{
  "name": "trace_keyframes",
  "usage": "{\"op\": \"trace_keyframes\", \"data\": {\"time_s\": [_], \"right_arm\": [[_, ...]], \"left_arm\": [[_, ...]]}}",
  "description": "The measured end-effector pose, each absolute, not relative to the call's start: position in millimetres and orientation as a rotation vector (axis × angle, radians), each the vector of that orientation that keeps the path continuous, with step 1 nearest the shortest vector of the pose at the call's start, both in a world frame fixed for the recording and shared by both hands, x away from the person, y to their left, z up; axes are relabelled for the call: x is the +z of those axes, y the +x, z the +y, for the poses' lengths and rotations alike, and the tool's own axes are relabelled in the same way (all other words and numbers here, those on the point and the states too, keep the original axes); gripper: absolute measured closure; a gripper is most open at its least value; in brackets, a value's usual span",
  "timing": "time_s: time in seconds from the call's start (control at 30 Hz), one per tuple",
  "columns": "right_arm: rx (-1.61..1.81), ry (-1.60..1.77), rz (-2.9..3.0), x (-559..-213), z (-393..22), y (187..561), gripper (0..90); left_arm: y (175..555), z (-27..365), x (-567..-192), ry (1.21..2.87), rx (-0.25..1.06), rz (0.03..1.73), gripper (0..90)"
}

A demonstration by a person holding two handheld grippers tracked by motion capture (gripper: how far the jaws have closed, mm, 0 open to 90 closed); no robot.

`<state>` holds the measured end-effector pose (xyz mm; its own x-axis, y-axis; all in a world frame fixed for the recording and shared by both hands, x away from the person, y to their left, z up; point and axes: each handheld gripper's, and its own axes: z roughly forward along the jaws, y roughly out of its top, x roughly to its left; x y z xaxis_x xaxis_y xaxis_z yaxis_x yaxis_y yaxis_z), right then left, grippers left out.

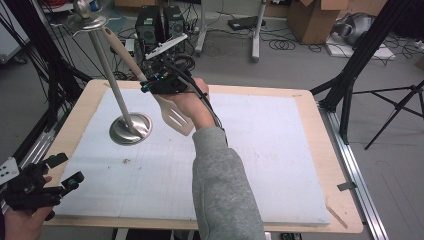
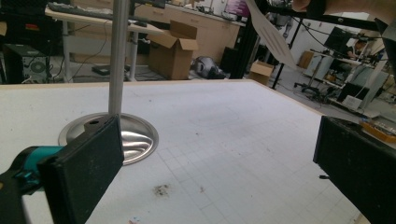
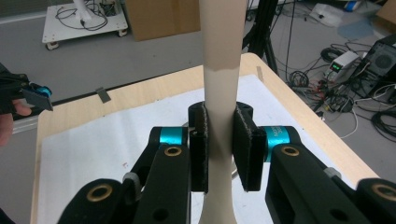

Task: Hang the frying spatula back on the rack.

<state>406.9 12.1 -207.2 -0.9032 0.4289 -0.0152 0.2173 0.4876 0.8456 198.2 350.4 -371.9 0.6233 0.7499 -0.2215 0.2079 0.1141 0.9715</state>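
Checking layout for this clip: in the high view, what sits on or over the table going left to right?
Left tongs, open at the table's left edge → steel stand base → slotted spatula blade, its handle clamped in the right tongs → bare white mat.

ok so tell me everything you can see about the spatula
The spatula is pale beige and looks like plastic or silicone, with a long slim handle and a flat slotted blade. It is held in the air above the white mat, tilted, with the blade down toward the person and the handle rising toward the top disc of the metal stand. The right gripper is shut on its handle, both fingers pressing its sides.
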Motion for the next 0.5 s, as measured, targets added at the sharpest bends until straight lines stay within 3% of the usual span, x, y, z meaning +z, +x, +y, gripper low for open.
{"op": "trace_keyframes", "data": {"time_s": [0.5], "right_arm": [[1.423, 0.529, 2.504, -219, 24, 413, 77.9]], "left_arm": [[197, 352, -372, 1.44, 0.484, 0.868, 2.1]]}}
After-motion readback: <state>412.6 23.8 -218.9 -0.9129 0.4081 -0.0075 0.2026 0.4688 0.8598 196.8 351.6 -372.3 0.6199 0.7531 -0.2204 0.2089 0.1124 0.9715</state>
